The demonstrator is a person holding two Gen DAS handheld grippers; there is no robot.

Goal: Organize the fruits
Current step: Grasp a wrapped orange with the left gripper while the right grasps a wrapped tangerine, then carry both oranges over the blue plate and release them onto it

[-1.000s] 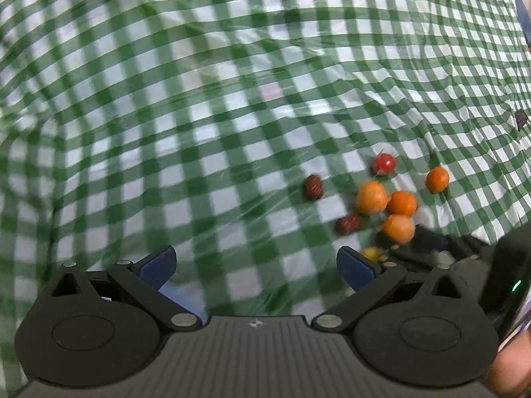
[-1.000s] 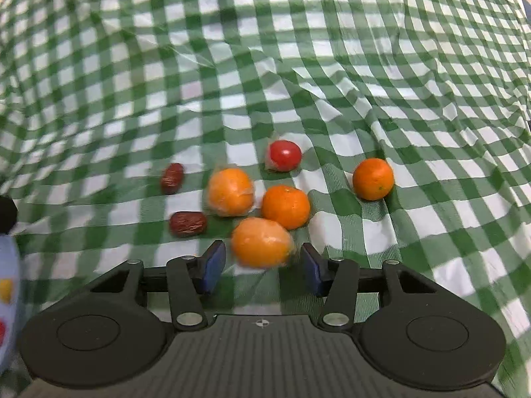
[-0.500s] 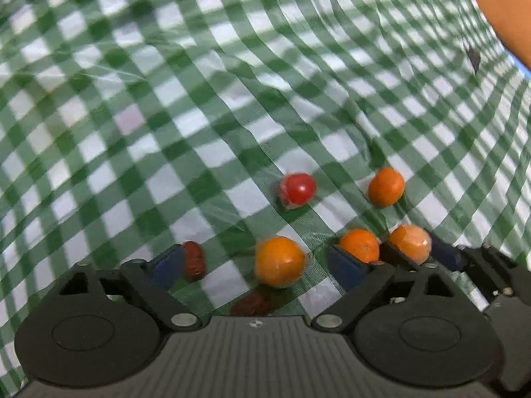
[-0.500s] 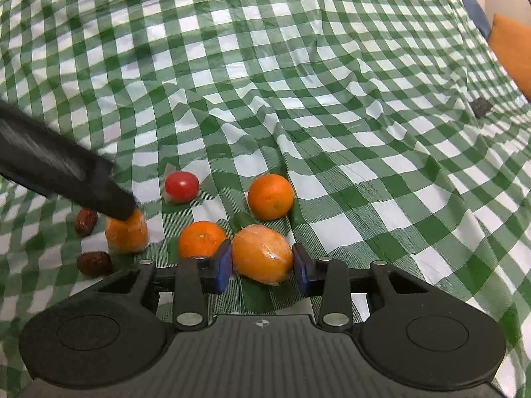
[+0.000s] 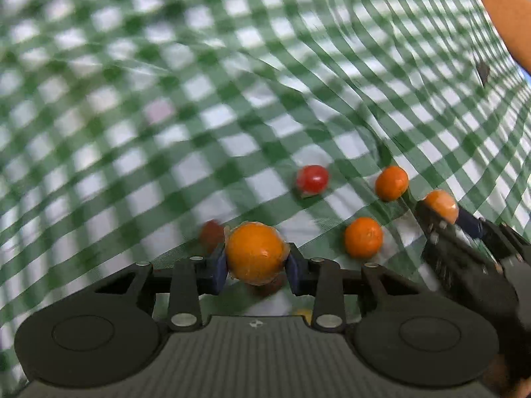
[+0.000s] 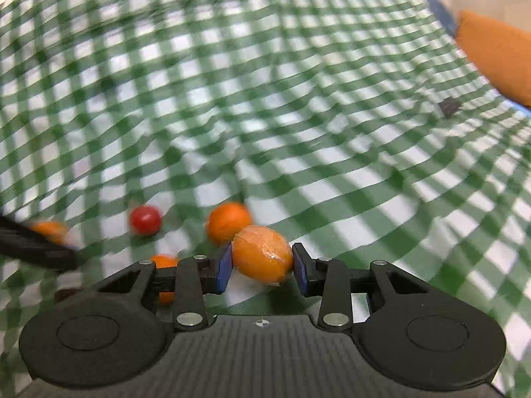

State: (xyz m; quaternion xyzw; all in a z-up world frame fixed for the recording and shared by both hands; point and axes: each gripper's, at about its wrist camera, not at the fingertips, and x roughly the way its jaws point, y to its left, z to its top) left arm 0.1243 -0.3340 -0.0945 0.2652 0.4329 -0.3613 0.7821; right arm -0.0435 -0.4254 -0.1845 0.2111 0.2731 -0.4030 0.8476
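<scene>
Two wrapped oranges are gripped at once, apparently for sorting: one (image 5: pixel 255 253) as the left gripper (image 5: pixel 255 265) jaws are closing on it, another (image 6: pixel 262 253) clamped in the right gripper (image 6: pixel 262 267); other fruit is left on the checked tabletop (image 5: pixel 166 99).

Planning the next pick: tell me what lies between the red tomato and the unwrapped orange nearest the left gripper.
In the left wrist view, only bare checked cloth lies between the red tomato and that orange.
</scene>
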